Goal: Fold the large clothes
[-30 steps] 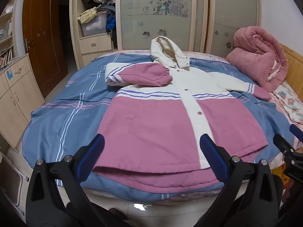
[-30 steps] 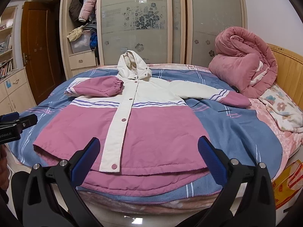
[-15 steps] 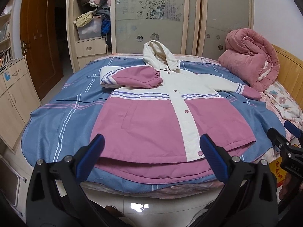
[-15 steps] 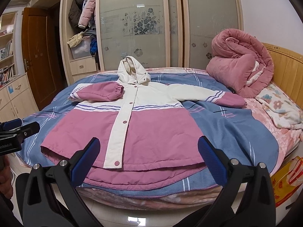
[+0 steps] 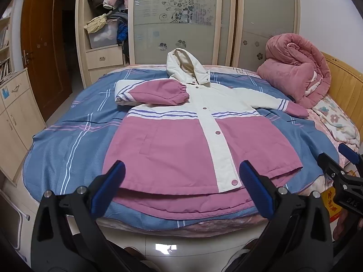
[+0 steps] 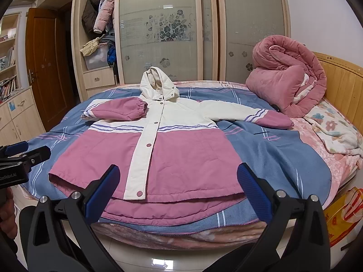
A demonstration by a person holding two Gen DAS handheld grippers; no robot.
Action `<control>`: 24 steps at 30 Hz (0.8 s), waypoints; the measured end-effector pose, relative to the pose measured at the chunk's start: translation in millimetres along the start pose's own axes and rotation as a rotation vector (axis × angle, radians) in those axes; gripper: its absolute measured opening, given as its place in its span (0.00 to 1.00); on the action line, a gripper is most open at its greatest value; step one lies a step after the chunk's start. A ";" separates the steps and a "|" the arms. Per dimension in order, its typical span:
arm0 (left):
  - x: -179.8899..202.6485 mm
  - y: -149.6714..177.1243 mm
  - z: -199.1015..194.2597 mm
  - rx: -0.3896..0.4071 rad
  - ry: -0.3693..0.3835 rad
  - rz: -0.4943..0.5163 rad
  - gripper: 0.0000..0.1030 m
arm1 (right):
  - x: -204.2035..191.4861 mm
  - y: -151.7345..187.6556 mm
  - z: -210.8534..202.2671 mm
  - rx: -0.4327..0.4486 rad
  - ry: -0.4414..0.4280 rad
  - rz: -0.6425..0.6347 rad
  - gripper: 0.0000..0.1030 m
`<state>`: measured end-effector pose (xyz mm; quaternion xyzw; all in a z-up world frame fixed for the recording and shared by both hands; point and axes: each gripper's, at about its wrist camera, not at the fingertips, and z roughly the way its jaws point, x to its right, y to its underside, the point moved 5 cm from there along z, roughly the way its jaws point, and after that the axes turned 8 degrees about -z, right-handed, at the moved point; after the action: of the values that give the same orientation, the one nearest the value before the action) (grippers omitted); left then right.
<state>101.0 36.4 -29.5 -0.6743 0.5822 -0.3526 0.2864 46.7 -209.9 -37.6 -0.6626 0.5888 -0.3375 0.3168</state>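
While the jacket lies on the bed, left claw and right claw gape empty.

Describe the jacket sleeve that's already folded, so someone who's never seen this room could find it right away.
Start at the bed with the blue plaid blanket, where a pink and white hooded jacket lies face up. The folded pink sleeve lies just below the white hood, on the wardrobe-door side. Unlike the other sleeve, stretched toward the rolled pink quilt, it is doubled across the chest.
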 end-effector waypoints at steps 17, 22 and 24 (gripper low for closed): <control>3.5 -55.0 10.7 -0.004 0.138 0.058 0.98 | 0.7 -78.3 78.3 -0.090 -0.347 0.243 0.99; -0.3 -94.2 1.9 0.016 0.217 0.084 0.98 | -4.8 -115.5 134.8 -0.140 -0.440 0.310 0.99; -7.4 -105.4 -0.7 0.042 0.249 0.047 0.98 | -11.8 -124.4 166.7 -0.189 -0.529 0.372 0.99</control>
<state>161.4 60.3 53.9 -0.6055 0.6212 -0.4389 0.2342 252.9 -181.2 -32.0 -0.6349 0.6257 -0.0340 0.4520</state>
